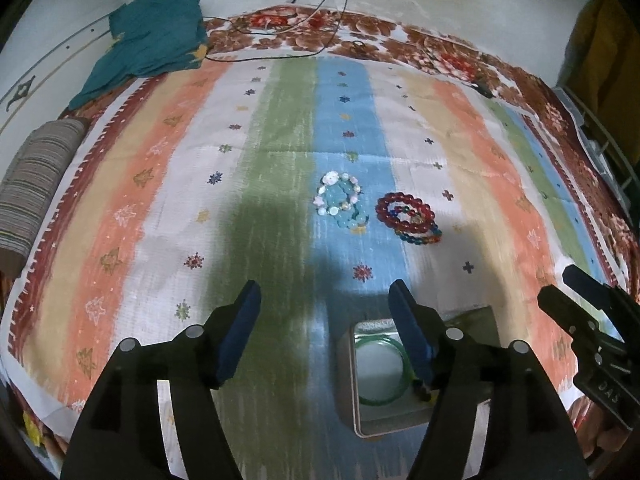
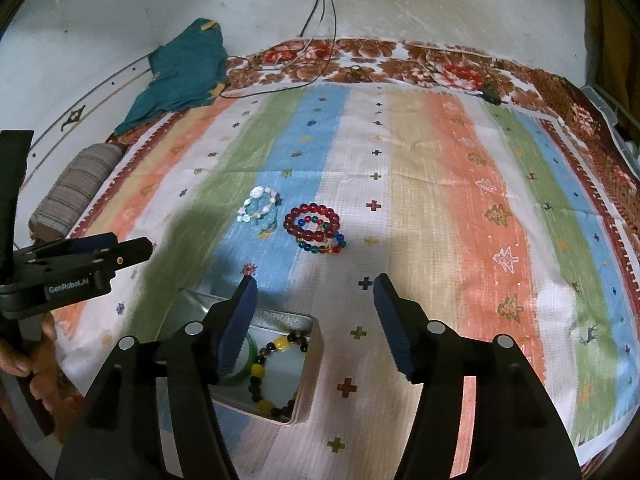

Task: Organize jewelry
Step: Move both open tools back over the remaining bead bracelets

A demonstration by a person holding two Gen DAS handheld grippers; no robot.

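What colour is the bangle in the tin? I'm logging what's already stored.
Green, translucent-looking bangle in the tin; clearest in the left wrist view.

Home bedroom, striped bedspread (image 1: 280, 128), floral blanket (image 1: 400, 36), bolster (image 1: 36, 184)

tin (image 1: 352, 364): right side hidden behind the left gripper's finger (image 1: 412, 336) in the left view; left part hidden behind the right gripper's finger (image 2: 236, 328) in the right view
green bangle (image 1: 380, 400): partly covered in both views
yellow-and-dark bracelet (image 2: 276, 372): barely a sliver in the left view
hand (image 2: 24, 364): cut off at the left edge
cables (image 2: 324, 8): plug end too small to tell
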